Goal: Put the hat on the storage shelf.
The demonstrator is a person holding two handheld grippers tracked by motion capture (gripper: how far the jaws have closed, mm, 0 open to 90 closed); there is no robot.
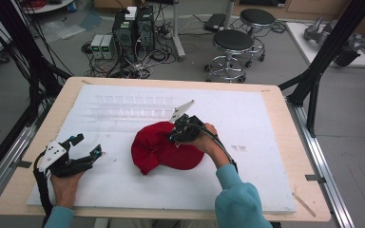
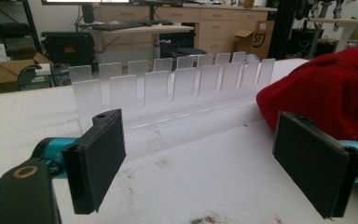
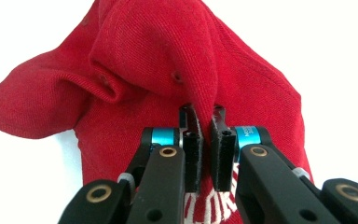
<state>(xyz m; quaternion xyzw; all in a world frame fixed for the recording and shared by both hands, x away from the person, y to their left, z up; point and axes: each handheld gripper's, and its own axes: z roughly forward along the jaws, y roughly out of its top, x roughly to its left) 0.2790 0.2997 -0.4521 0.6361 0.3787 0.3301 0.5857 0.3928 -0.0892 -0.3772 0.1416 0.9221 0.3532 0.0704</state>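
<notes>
The left tongs (image 1: 89, 146) rest on the white surface (image 1: 266, 180) at the left, with the jaws wide apart and nothing between them. The left gripper view looks between those two black pads (image 2: 100, 158) to a see-through plastic rack (image 2: 168, 91) with a row of slots, and to the edge of the red cap (image 2: 326, 93) at the right. A brown box (image 2: 254, 39) far behind the rack has the letters "SF" on it.

In the high view the cap lies in the middle of the surface, just in front of the rack. The right tongs (image 3: 204, 149) sit on its top and are pinched tight on a fold of the red cloth. The right gripper view shows white stitched letters (image 3: 209, 210) low on the cap, too hidden to read.
</notes>
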